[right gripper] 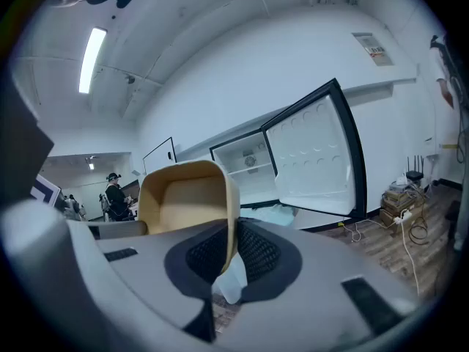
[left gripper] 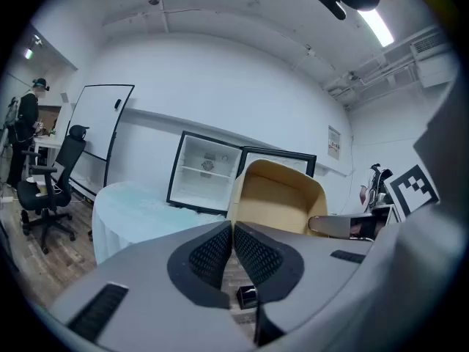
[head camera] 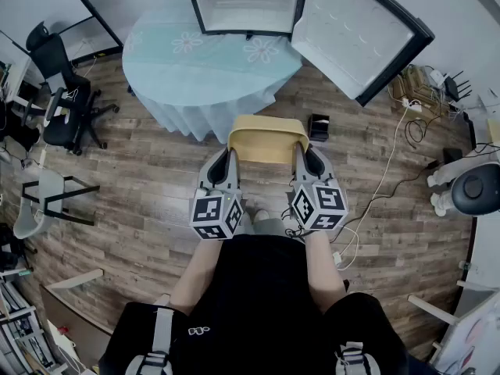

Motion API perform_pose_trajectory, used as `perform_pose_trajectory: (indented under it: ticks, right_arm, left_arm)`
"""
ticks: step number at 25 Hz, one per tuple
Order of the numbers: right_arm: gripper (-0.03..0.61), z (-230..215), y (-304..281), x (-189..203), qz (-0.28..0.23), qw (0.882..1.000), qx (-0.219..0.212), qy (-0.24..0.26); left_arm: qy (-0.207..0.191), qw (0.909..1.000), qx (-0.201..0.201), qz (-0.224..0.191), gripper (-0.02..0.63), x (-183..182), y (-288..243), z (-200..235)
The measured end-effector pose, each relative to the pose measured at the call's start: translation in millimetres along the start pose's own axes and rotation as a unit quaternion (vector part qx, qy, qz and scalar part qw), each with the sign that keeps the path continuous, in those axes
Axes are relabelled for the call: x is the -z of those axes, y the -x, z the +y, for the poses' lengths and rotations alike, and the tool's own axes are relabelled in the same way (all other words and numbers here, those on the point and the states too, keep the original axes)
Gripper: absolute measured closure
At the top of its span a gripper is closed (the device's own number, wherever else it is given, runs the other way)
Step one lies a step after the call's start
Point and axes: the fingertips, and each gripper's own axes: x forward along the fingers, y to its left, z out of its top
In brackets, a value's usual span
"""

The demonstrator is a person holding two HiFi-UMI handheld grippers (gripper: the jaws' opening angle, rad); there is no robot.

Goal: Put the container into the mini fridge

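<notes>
I hold a tan open-topped container (head camera: 267, 139) between both grippers, above the wooden floor and short of the table. My left gripper (head camera: 227, 155) is shut on its left wall, and my right gripper (head camera: 302, 153) is shut on its right wall. In the left gripper view the jaws (left gripper: 233, 235) pinch the container (left gripper: 282, 200) at its edge. The right gripper (right gripper: 233, 246) likewise clamps the container's (right gripper: 187, 204) rim. The mini fridge (head camera: 248, 5) stands open on the round table ahead, its door (head camera: 355, 33) swung out to the right, its white shelves (left gripper: 201, 169) looking bare.
The fridge sits on a round table with a pale blue cloth (head camera: 207, 69). A small black box (head camera: 318, 126) lies on the floor near the table. Office chairs (head camera: 62, 92) stand at left; cables (head camera: 391, 178) and a white device (head camera: 476, 187) at right. A person (left gripper: 28, 116) stands far off.
</notes>
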Motion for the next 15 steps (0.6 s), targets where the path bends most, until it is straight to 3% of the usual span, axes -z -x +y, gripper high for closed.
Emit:
perform_pose_trajectory:
  ticks: [15]
  right_arm:
    - [0.549,-1,-12,-3,0.0,0.999,-0.029,-0.014]
  left_arm:
    - [-0.007,0.9998,-0.014,-0.008,0.592,-10,-2,0]
